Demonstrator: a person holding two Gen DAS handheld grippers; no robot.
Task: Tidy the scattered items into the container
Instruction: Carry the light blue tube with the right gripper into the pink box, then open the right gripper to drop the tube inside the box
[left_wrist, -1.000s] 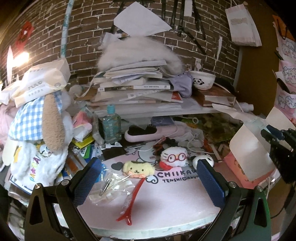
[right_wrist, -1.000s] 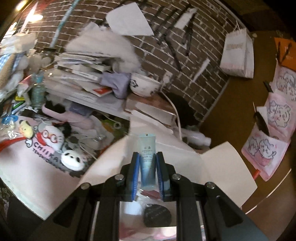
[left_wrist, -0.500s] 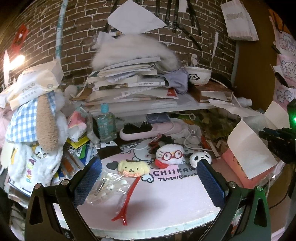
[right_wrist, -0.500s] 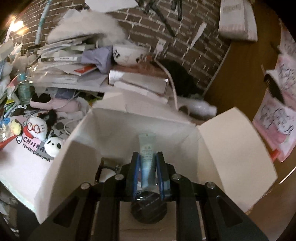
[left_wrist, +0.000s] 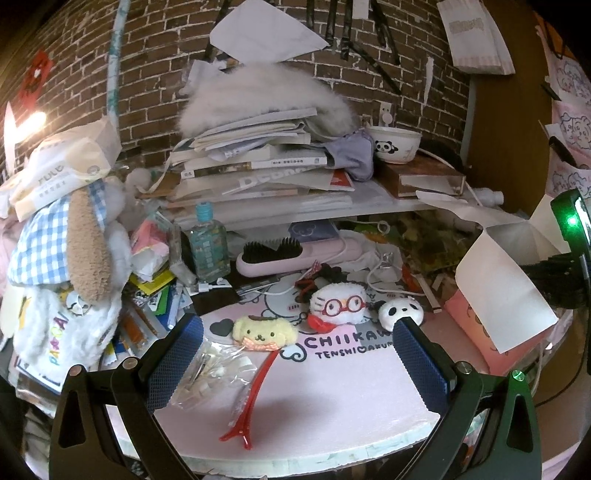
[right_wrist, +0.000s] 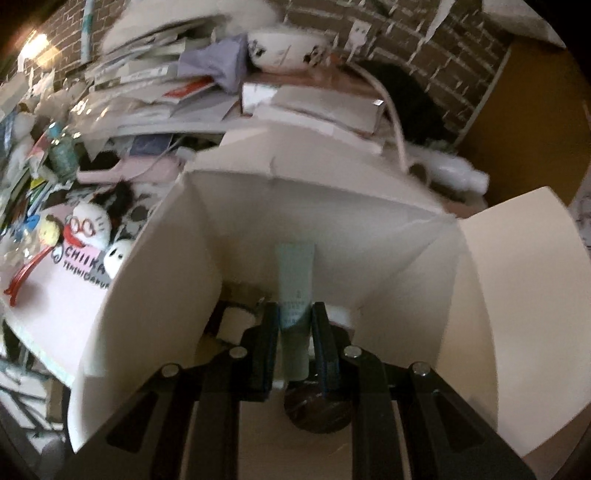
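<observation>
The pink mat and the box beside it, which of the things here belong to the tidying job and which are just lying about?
Job:
- box
- pale tube, clamped in the right gripper inside the box
- left gripper, open over the mat
- red hair clip
- yellow plush
- glasses plush
- panda plush

Lying about:
- book pile
- panda bowl
- hairbrush

The left gripper (left_wrist: 295, 349) has its two blue-padded fingers (left_wrist: 173, 363) spread wide apart, with nothing between them. It sits low and level, pointing forward. The right gripper (right_wrist: 295, 325) points forward and downward, its jaws closed tightly on a pale tube (right_wrist: 294, 284), which sticks out beyond the fingertips.
</observation>
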